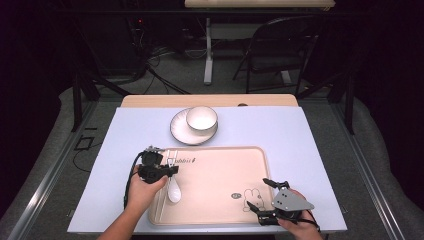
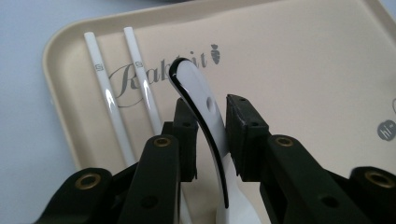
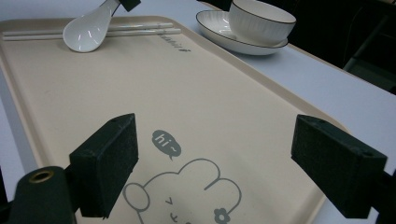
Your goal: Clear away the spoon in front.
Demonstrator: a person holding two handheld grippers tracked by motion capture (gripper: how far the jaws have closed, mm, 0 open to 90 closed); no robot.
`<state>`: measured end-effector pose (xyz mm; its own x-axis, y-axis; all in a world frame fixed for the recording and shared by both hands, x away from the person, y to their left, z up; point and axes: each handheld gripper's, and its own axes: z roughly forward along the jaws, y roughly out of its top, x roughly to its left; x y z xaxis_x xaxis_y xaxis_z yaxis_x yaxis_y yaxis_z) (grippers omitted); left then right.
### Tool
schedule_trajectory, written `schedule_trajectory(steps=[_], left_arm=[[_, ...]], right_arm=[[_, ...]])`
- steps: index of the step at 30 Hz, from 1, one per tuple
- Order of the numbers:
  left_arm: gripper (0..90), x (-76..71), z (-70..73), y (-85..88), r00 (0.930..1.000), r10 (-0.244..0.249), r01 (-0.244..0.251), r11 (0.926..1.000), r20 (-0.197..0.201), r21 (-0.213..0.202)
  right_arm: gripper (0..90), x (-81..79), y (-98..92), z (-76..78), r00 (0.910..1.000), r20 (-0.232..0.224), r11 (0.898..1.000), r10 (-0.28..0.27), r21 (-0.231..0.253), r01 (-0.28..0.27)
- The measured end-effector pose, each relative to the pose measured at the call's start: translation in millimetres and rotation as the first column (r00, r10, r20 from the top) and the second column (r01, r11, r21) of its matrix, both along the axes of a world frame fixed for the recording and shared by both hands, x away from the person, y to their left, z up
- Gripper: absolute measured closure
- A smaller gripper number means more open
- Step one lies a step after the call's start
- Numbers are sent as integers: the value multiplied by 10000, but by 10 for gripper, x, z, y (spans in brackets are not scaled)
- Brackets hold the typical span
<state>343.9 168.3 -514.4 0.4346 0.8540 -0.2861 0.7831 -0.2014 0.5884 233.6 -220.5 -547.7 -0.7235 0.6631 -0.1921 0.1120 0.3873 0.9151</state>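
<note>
So I've got the spoon point(image 2: 205, 116) by its handle in my left gripper point(image 1: 159, 169), jaws pinched in on either side of the handle. The bowl end point(image 1: 173, 191) is resting down on the tray point(image 1: 215, 212) near its left edge, handle tilted up toward me. The pair of chopsticks point(image 2: 106, 95) lies along that same left edge, just beside the spoon. From the right gripper view the spoon point(image 3: 88, 29) looks like it sits right against them, maybe over them — can't quite tell.

My right gripper point(image 1: 272, 205) is parked over the tray's near right corner with its jaws spread wide, holding nothing, just above the little cartoon print point(image 3: 182, 186).

My read: I'm at the set-down (or pick-up) point with the spoon on the tray — hard to say which from the grip alone. If it's a placement, the next move is just easing the jaws apart and lifting straight off so the handle doesn't flick sideways into the chopsticks.

The bowl point(image 1: 202, 119) on its saucer point(image 1: 179, 131) sits off the tray, just past its far edge on the table point(image 1: 310, 145) — probably next, and that's a job for the free right hand.
</note>
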Motion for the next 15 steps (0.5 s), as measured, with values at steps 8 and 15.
schedule_trajectory(steps=[8, 15], left_arm=[[723, 154, -205, -101, 9992, 309, -305, 9994, -269, 166], [695, 193, -262, -128, 9987, 395, -384, 9987, -325, 341]], right_arm=[[142, -1, -6, 2, 10000, 11, 10000, -1, 9, 1], [141, -3, -8, 4, 10000, 18, 10000, -4, 31, 4]])
